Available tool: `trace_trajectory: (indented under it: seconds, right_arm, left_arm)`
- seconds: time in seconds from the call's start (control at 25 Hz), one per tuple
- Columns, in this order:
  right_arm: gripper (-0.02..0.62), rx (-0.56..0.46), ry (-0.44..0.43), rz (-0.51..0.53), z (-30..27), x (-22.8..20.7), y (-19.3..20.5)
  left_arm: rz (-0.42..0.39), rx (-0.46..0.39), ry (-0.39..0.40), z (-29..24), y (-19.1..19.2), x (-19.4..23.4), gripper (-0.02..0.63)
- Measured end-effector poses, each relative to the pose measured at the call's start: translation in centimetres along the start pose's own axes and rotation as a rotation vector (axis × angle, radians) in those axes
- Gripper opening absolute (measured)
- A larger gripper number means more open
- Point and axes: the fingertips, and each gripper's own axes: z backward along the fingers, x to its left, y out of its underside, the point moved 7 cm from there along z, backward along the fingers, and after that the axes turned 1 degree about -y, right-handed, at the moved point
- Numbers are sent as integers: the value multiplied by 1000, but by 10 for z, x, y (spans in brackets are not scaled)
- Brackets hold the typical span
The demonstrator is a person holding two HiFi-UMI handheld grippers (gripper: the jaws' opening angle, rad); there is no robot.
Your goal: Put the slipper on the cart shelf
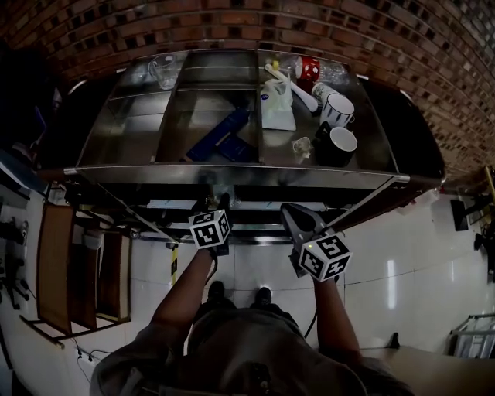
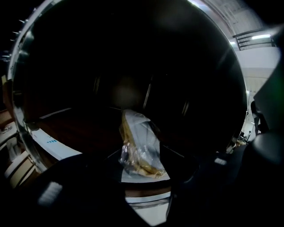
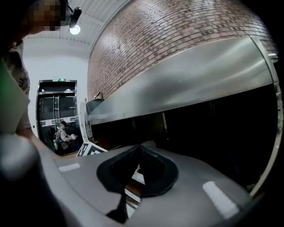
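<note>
Your left claw point(image 1: 218, 206) reaches in under the near edge of the cart point(image 1: 232, 176), its jaws apart and gripping nothing. Just ahead of them the slipper point(image 2: 140, 146), wrapped in a clear bag, rests on the dark lower shelf point(image 2: 75, 128). Further right, your right claw point(image 3: 141, 150) hangs outside that edge, closed and empty.

Red brick wall point(image 1: 348, 23) at rear. Glossy white floor point(image 1: 402, 255). Glass doors point(image 3: 57, 111) beyond; ceiling lamp point(image 3: 74, 29) lit.
</note>
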Motion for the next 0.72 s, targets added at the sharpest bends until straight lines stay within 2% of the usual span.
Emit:
trace_trajectory:
  seconds: [0.08, 0.16, 0.24, 0.4, 0.56, 0.72]
  right_arm:
    - [-2, 2, -23, 4, -1, -1, -1]
    - [-2, -2, -39, 9, -4, -1, -5]
    - [-2, -15, -55, 12, -10, 1, -10]
    - [-2, -35, -89, 18, -19, 17, -14]
    - [-2, -50, -118, 22, -24, 30, -16]
    - [-2, -52, -134, 27, -26, 44, -16]
  left_arm:
    - [-27, -3, -12, 1, -3, 0, 253]
    - [-44, -16, -18, 8, -6, 0, 314]
    - [-50, -28, -16, 17, -10, 2, 342]
    - [-83, -34, 38, 43, -16, 0, 344]
    - [-121, -62, 137, 68, -25, -16, 313]
    - [-170, -112, 223, 99, -39, -33, 198]
